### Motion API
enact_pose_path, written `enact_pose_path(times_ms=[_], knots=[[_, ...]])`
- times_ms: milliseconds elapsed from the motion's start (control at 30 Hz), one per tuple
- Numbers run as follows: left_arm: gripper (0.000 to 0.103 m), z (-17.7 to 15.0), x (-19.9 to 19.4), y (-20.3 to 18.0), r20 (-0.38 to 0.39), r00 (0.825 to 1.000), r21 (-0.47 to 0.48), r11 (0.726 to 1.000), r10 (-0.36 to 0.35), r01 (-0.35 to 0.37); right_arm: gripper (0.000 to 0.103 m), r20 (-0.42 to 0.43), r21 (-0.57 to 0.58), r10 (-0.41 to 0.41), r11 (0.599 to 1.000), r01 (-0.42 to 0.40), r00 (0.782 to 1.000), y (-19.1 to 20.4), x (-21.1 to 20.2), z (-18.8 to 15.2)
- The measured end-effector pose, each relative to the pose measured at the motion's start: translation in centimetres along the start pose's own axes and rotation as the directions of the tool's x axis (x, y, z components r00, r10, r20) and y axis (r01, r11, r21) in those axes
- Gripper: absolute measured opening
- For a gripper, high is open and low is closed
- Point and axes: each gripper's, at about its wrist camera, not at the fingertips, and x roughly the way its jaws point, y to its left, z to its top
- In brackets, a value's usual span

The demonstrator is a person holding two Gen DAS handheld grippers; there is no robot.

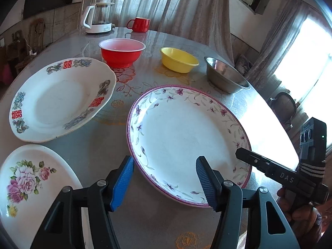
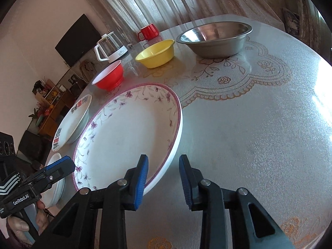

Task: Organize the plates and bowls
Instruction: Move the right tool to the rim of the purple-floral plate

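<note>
A: How are the two grippers set against the large white plate with the purple rim and violet flower border (image 1: pixel 186 143)?

B: The left gripper (image 1: pixel 165 178) is held part-way open, its blue pads (image 1: pixel 122 182) straddling the near rim; no contact is seen. The right gripper (image 2: pixel 164 179) is set narrower, one pad inside the rim's right-hand edge and one outside, not yet pressed. A two-sided lift is judged to be intended, since the plate is broad.

A: Where are the other plates placed?

B: At the table's (image 2: pixel 259 124) near left edge, a white plate with pink roses (image 1: pixel 31 184) is noted; behind it, a scalloped white plate with red characters (image 1: pixel 60 99).

A: And the bowls?

B: They are ranged toward the far edge: a red plastic bowl (image 1: pixel 122 51), a yellow plastic bowl (image 1: pixel 178 59), a steel bowl (image 1: pixel 226 76). Beyond them stand a red mug (image 1: pixel 139 25) and a white glass kettle (image 1: pixel 99 18). Nothing is stacked yet.
</note>
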Motion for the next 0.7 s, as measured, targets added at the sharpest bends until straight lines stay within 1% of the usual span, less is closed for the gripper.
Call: enact_pose_path(times_ms=[133, 167, 267, 367, 400, 467, 533, 633, 700], knots=[[0.062, 0.3, 0.4, 0.3, -0.008, 1.0, -0.003, 1.0, 0.015, -0.015, 0.028, -0.008, -0.02, 0.005, 1.0, -0.006, 1.0, 0.1, 0.5, 0.4], [0.062, 0.5, 0.6, 0.2, -0.008, 1.0, 0.006, 1.0, 0.027, -0.026, 0.03, -0.013, -0.016, 0.017, 1.0, -0.017, 1.0, 0.0, 0.5, 0.6], [0.062, 0.9, 1.0, -0.3, -0.005, 0.997, 0.059, 0.996, 0.071, -0.071, 0.03, -0.026, 0.01, 0.053, 0.999, -0.053, 0.998, -0.5, 0.5, 0.9], [0.06, 1.4, 0.6, 0.0, 0.019, 0.997, 0.078, 0.994, 0.076, -0.078, 0.027, -0.029, 0.014, 0.049, 0.999, -0.048, 0.998, -0.7, 0.6, 1.1], [0.059, 1.7, 0.3, 0.2, 0.033, 0.997, 0.072, 0.995, 0.068, -0.07, 0.027, -0.03, 0.01, 0.046, 0.999, -0.046, 0.999, -0.6, 0.6, 1.1], [0.057, 2.6, -0.3, 0.6, 0.057, 0.998, 0.069, 0.997, 0.021, -0.025, 0.027, -0.032, -0.006, 0.035, 0.999, -0.035, 0.999, -0.4, 0.7, 1.1], [0.057, 3.3, -0.6, 0.6, 0.056, 0.998, 0.085, 0.996, -0.013, 0.008, 0.027, -0.032, -0.024, 0.021, 0.999, -0.021, 0.999, -0.1, 0.7, 1.1], [0.049, 4.0, -0.2, 0.9, 0.021, 0.999, 0.1, 0.995, -0.028, 0.026, 0.028, -0.028, -0.038, 0.008, 0.999, -0.009, 1.0, 0.1, 0.7, 1.0], [0.048, 4.2, 0.5, 1.3, -0.01, 0.999, 0.086, 0.996, -0.031, 0.032, 0.028, -0.025, -0.049, 0.003, 0.999, -0.005, 1.0, 0.1, 0.7, 1.0]])
